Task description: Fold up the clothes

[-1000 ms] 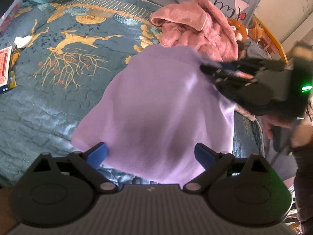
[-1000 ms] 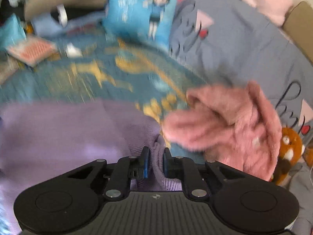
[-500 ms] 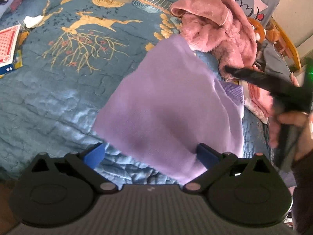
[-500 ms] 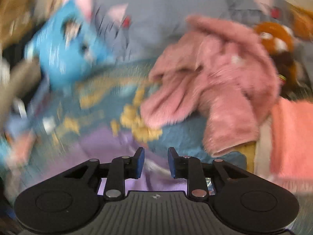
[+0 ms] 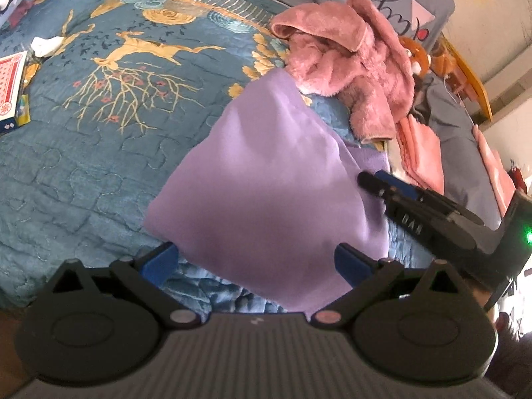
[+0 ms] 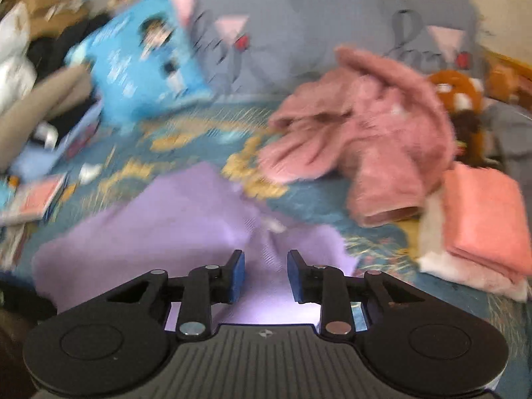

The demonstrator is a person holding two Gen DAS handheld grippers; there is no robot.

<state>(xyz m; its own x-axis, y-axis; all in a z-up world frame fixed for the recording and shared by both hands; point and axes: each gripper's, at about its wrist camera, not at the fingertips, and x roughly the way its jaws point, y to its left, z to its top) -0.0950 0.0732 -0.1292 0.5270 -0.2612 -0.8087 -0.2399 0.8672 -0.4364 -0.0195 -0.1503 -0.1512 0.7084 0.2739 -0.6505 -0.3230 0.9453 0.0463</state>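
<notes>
Folded purple garment (image 5: 266, 179) lengthwise toward pink fleece (image 5: 352, 63), both claws parted.

Bed under teal deer-print quilt (image 5: 99, 153) — grey pillows (image 6: 332, 33), cream wall (image 5: 492, 23).

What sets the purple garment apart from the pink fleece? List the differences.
The purple garment is smooth, thin and spread fairly flat; the pink fleece is fuzzy, thick and lies in a crumpled heap. The purple garment lies nearer both grippers, the pink fleece farther back by the pillows. Both lie on the blue quilt.
</notes>
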